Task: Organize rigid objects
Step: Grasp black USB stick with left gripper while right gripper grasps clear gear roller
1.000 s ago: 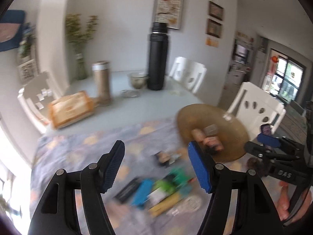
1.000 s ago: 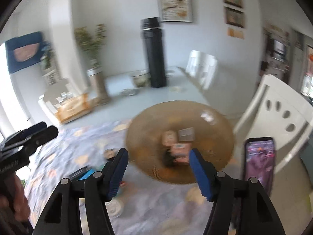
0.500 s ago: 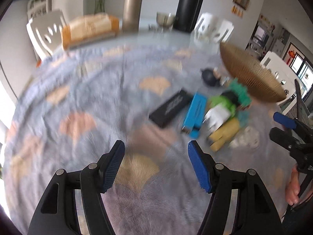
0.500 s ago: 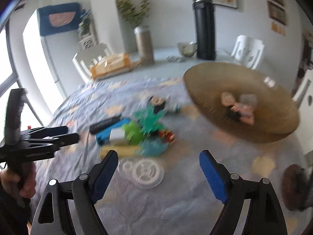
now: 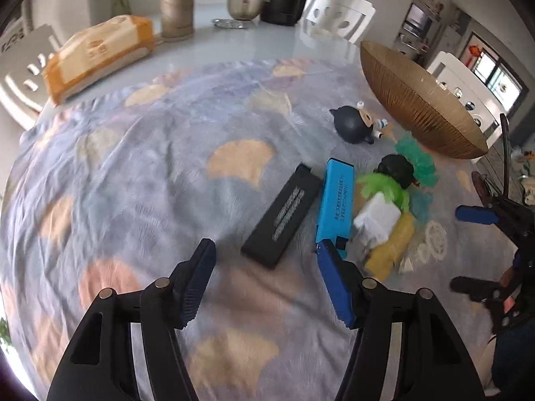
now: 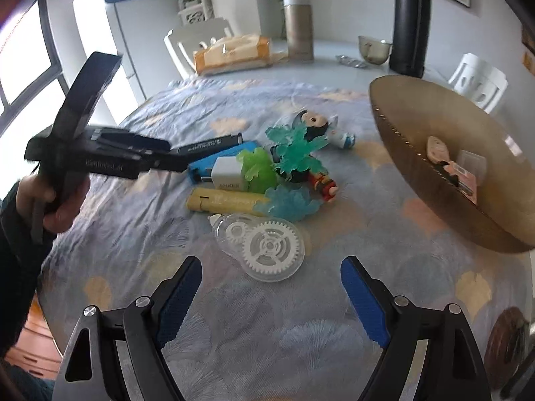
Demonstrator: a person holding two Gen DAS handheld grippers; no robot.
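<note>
Black slab [image 5: 284, 222] sits just ahead of the left gripper [image 5: 264, 255], between its fingers' line, on the tabletop's cloth [image 5: 133, 167]. Those fingers are closing but touch nothing. The right gripper [image 6: 271, 274] is spread wide and empty, with the clear gear disc [image 6: 267, 245] right in front. I'd guess each goes into the woven bowl [image 6: 418, 180]. Tip: come in low, straddle the slab across its narrow sides, and squeeze only once both pads are level.
</note>
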